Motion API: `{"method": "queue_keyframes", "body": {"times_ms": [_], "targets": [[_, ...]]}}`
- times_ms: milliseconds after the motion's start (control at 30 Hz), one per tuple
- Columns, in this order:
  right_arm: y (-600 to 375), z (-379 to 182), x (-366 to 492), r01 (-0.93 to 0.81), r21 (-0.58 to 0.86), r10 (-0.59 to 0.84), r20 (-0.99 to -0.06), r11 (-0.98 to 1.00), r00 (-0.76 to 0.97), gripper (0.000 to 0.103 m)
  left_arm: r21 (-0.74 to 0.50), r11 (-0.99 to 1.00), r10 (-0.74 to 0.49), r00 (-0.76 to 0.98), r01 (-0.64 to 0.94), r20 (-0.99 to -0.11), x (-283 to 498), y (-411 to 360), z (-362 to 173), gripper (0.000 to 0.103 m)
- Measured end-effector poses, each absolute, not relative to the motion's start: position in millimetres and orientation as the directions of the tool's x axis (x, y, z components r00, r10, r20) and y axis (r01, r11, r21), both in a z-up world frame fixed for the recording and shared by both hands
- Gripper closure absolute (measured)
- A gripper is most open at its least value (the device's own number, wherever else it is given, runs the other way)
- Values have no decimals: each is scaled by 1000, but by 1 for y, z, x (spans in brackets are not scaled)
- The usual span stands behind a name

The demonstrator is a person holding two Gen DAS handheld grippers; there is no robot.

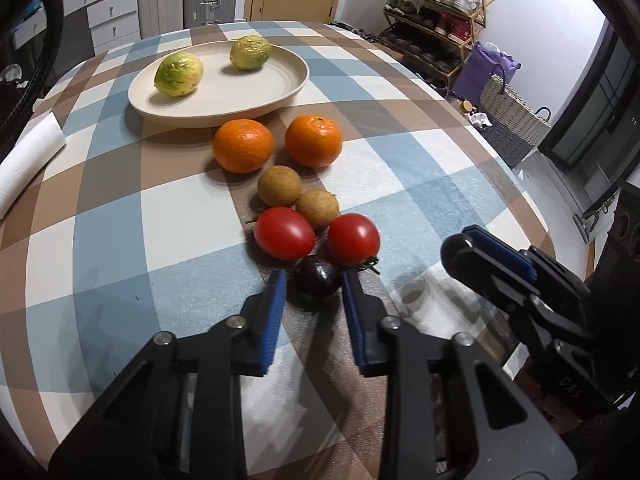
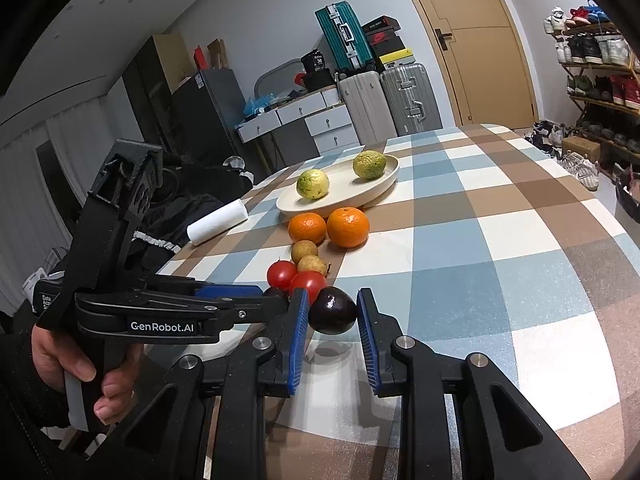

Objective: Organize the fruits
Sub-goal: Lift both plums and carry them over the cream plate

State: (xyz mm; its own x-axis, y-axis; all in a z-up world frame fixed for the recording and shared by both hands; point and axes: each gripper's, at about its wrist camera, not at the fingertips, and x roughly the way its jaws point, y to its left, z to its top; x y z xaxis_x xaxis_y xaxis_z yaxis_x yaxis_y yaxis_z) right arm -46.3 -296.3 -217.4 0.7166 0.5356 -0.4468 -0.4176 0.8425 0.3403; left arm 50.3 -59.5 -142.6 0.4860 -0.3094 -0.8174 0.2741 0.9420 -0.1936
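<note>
My left gripper (image 1: pixel 314 280) is shut on a dark purple fruit (image 1: pixel 316 286) that rests on the checked tablecloth, just in front of two red tomatoes (image 1: pixel 284 233). Behind them lie two small tan fruits (image 1: pixel 279 185) and two oranges (image 1: pixel 243 145). A cream plate (image 1: pixel 224 100) farther back holds two yellow-green fruits (image 1: pixel 179 74). My right gripper (image 2: pixel 332 306) is shut on a second dark purple fruit (image 2: pixel 332 312), held slightly above the cloth to the right of the row. The left gripper (image 2: pixel 276 294) shows beside it, with a hand (image 2: pixel 80 360) on its handle.
A white paper roll (image 1: pixel 28 160) lies at the table's left edge. Beyond the right edge stand a shoe rack (image 1: pixel 436 12) and bags (image 1: pixel 508 120) on the floor. Suitcases (image 2: pixel 384 100) and drawers stand behind the table.
</note>
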Motion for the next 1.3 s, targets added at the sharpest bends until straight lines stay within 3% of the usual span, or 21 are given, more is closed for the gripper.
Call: {"method": "queue_keyframes", "body": {"times_ms": [400, 667, 867, 1067, 1300], "targets": [[-296, -218, -47, -426, 347, 547, -450, 836, 707, 78, -168, 934, -315, 503, 316, -805, 42, -58, -140, 81], [-293, -217, -41, -434, 355, 559, -455, 828, 694, 78, -228, 919, -371, 509, 321, -777, 37, -42, -136, 81], [-290, -206, -35, -448, 341, 562, -445, 827, 697, 78, -281, 920, -393, 624, 275, -675, 33, -16, -104, 81], [-296, -189, -6, -452, 440, 623, -425, 776, 656, 78, -289, 923, -384, 675, 255, -630, 63, 2, -75, 81], [-299, -155, 35, -495, 460, 670, -396, 737, 629, 78, -316, 927, -359, 711, 200, -604, 119, 23, -54, 81]]}}
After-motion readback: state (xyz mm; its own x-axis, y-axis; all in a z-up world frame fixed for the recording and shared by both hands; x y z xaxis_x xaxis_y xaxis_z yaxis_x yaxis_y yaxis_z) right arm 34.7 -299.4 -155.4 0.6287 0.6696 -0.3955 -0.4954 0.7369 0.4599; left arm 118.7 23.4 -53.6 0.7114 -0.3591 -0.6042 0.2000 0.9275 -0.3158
